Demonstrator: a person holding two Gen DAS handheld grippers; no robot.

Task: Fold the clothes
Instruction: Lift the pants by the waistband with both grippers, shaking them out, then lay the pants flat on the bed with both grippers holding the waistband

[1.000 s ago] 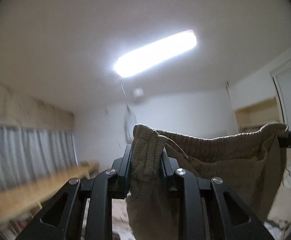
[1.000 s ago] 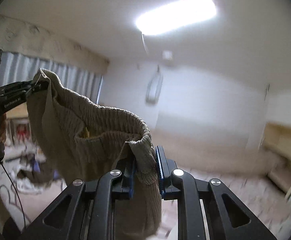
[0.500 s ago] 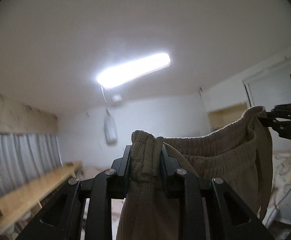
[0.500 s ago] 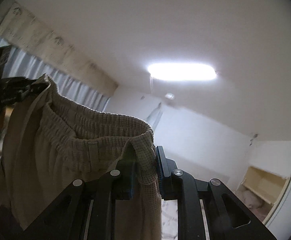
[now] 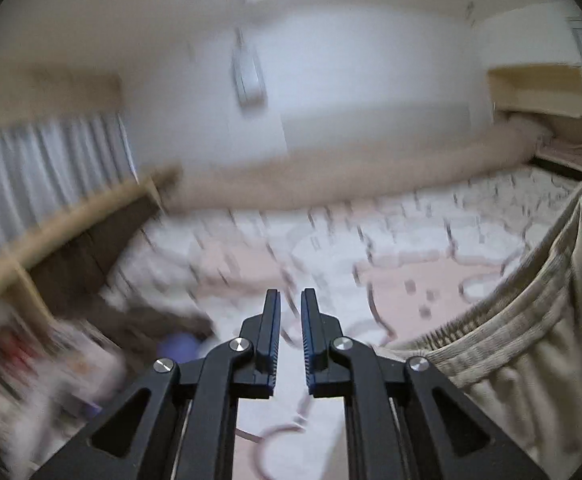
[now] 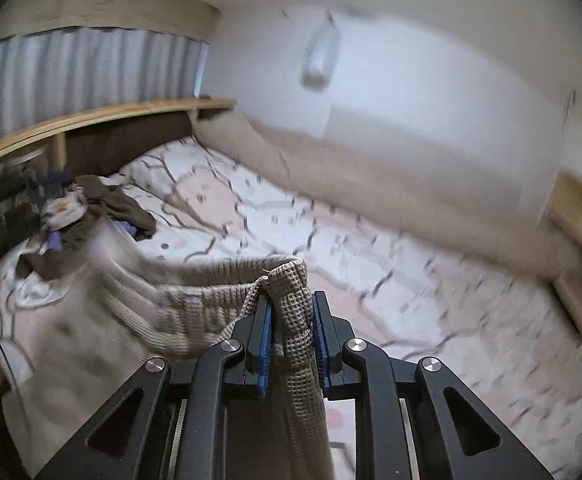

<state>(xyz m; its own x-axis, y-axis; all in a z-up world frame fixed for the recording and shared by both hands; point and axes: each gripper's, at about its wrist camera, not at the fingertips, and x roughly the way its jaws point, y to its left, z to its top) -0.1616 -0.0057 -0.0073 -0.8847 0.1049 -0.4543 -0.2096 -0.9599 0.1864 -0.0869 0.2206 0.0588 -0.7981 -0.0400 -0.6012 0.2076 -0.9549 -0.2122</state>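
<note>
A beige waffle-knit pair of pants [image 6: 287, 304] hangs from my right gripper [image 6: 290, 300], which is shut on its waistband. The elastic waistband trails left and down toward the bed [image 6: 391, 292]. In the left wrist view the same pants [image 5: 531, 344] hang at the right edge, apart from my left gripper [image 5: 290, 296]. The left gripper is empty, its jaws a small gap apart, above the patterned bed cover [image 5: 411, 248].
A pile of brown, white and purple clothes [image 6: 91, 216] lies at the bed's far left, also blurred in the left wrist view [image 5: 171, 340]. A wooden headboard shelf [image 6: 103, 116] and grey curtains [image 6: 71, 68] run behind it. A beige bolster [image 6: 371, 184] lines the wall.
My left gripper has let go of the waistband and holds nothing. Both grippers have tipped down from the ceiling toward the bed. The right gripper still holds the pants.
</note>
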